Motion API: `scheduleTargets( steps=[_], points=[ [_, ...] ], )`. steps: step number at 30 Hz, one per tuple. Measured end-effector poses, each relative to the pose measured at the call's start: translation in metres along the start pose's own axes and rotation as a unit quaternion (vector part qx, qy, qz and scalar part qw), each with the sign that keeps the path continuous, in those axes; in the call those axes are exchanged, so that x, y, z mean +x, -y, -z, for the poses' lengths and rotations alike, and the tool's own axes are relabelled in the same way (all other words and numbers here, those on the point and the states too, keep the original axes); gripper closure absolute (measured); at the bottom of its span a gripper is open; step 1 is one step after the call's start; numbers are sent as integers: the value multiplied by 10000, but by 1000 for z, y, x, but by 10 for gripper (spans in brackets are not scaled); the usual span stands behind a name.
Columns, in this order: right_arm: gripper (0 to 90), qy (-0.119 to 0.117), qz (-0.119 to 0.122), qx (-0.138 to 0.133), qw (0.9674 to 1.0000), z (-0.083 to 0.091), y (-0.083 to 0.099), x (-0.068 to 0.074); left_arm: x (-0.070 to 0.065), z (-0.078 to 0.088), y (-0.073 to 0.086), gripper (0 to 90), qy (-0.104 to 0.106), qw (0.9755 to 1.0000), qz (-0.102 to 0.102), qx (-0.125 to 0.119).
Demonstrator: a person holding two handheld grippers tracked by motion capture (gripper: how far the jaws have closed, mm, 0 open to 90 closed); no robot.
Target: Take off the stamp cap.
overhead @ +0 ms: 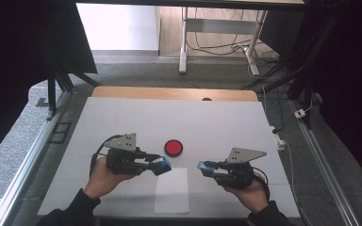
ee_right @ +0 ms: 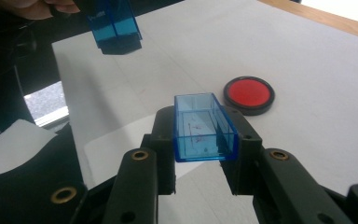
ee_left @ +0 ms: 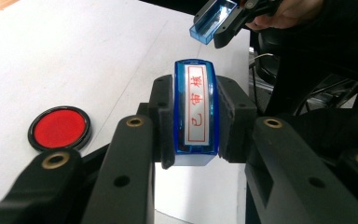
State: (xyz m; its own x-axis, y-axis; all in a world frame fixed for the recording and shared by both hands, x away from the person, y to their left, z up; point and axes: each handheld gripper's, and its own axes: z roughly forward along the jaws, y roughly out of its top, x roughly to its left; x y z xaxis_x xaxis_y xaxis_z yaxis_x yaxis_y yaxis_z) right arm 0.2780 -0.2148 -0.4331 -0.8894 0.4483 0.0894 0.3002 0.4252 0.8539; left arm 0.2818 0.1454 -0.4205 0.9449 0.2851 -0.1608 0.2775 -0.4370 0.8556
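Observation:
My left gripper (overhead: 155, 163) is shut on a blue stamp (ee_left: 196, 109) whose white label bears red characters; the stamp (overhead: 162, 166) points toward the right gripper. My right gripper (overhead: 209, 167) is shut on a clear blue stamp cap (ee_right: 204, 128), its open end facing away from the jaws. A short gap separates the cap (overhead: 204, 165) and the stamp above the table. In the left gripper view the cap (ee_left: 210, 21) shows at the top in the far gripper. In the right gripper view the stamp (ee_right: 115, 23) shows at the top left. A round red ink pad (overhead: 173, 147) lies just beyond the gap.
A small white sheet of paper (overhead: 172, 193) lies on the white table cover (overhead: 122, 117) below the two grippers, near the front edge. The wooden table edge (overhead: 169, 92) runs along the back. Metal rails flank the table on both sides.

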Motion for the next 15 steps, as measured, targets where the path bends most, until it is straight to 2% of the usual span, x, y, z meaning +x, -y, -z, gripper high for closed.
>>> scheduleTargets(
  steps=[6,15],
  points=[
    [690,277,-42,-15,9996,11,5,-2,1,1,0,702,-67,10000,46,-4],
    [689,722,-246,-87,9971,35,19,-6,2,-1,-1,702,-127,9999,62,24]
  ],
)
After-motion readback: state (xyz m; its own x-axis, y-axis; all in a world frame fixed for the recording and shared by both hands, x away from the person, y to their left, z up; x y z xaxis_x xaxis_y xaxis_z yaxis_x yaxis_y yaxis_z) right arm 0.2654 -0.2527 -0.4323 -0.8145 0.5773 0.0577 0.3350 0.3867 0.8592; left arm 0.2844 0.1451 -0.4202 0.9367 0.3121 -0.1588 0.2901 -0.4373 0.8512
